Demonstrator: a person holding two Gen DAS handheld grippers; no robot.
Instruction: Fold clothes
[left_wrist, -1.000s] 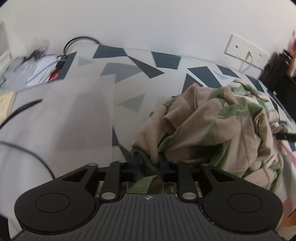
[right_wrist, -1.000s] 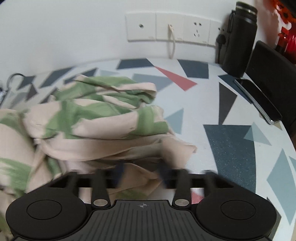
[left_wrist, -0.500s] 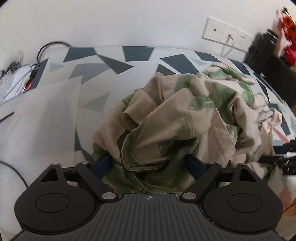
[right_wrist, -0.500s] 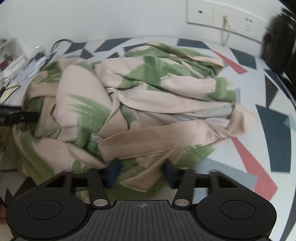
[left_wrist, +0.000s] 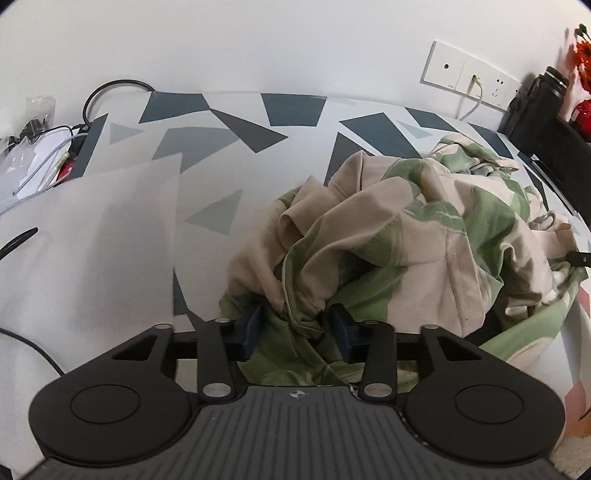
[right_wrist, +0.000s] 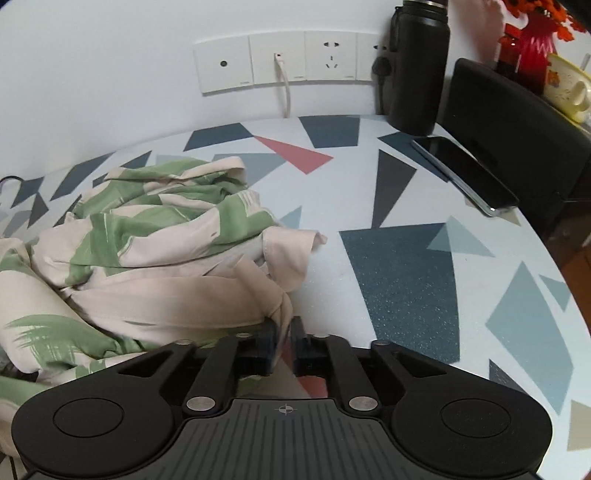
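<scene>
Right now a crumpled beige garment with green leaf-like patches (left_wrist: 424, 236) lies heaped on the pale worktop patterned with dark blue, grey and red triangles (right_wrist: 406, 280), towards its near side.

Seen from the left wrist, the left claw (left_wrist: 295, 328) has its blue-padded fingers (left_wrist: 251, 326) standing apart, with a bunched green fold of the garment rising between them. The cloth fills the gap, but whether the pads actually press on it I cannot tell.

Seen from the right wrist, the right claw (right_wrist: 284, 343) has its jaws closing, now nearly together, and a gathered beige edge of the garment runs down into the narrow gap between them, where it looks pinched. The rest of the garment spreads away to the left of this claw, while bare worktop lies to its right.

Against the white wall sits a row of white wall sockets (right_wrist: 284, 61) with a white cable (right_wrist: 286, 92) plugged in. A tall black flask (right_wrist: 419, 66) stands just beside them at the back of the worktop. A dark smartphone (right_wrist: 465, 173) lies flat near the worktop's right edge. At the far left of the left-wrist view, a looped black cable (left_wrist: 110, 88) rests by the wall.
</scene>
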